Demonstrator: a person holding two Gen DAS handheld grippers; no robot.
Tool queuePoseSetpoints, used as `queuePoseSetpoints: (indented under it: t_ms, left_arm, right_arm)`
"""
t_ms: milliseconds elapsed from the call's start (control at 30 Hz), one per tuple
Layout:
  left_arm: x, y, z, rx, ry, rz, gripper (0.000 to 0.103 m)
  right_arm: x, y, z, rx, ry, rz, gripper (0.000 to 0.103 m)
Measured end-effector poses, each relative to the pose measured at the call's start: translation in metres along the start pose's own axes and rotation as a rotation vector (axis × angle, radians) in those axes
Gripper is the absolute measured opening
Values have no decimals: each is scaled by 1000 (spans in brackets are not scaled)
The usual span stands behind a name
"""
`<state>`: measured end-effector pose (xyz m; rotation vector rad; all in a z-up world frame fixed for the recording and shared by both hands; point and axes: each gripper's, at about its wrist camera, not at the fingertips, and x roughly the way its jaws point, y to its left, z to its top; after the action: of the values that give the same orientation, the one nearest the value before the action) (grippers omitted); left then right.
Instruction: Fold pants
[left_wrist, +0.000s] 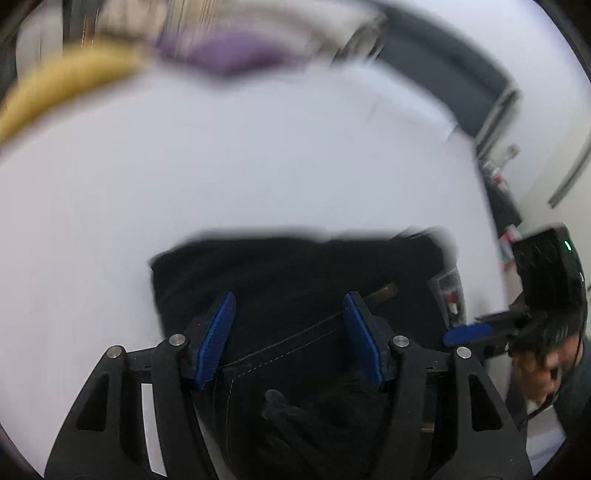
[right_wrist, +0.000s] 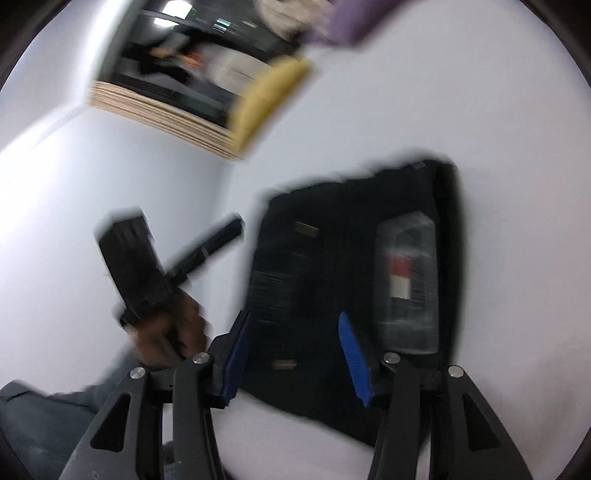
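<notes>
The black pants (right_wrist: 351, 258), already folded compact at mid-frame on the white counter (left_wrist: 258, 166), should be squared off gently; both tongs (left_wrist: 290, 332) (right_wrist: 295, 354) are held part-open, empty.

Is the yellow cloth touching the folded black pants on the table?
Apart. The right wrist view shows bare white table between the yellow cloth and the black pants; the left wrist view shows the same gap.

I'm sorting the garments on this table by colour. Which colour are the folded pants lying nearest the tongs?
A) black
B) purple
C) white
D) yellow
A: the pants in front of both tongs are black; the yellow cloth and purple cloth lie at the table's far side.
</notes>
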<state>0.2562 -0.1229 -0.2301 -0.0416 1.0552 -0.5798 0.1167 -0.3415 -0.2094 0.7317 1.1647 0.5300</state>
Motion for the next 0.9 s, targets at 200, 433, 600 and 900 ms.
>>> queuePoseSetpoints:
  t_ms: [200,433,600,900]
  left_arm:
    - [-31,-14,-2,69,-101,48,60]
    - [-97,25,-64,-166,-112,70,70]
    - [-88,43,-107,-293,-16,15,78]
    - [-56,12,-89,-161,115,47,84]
  right_arm:
    - [-35,2,-1,4,-85,-11,30]
    - [-72,1,5,25,-203,-88,69]
    - [-57,-22,-4,88,-145,-59,74]
    - [-33,-15,-4,9,-60,-148,62]
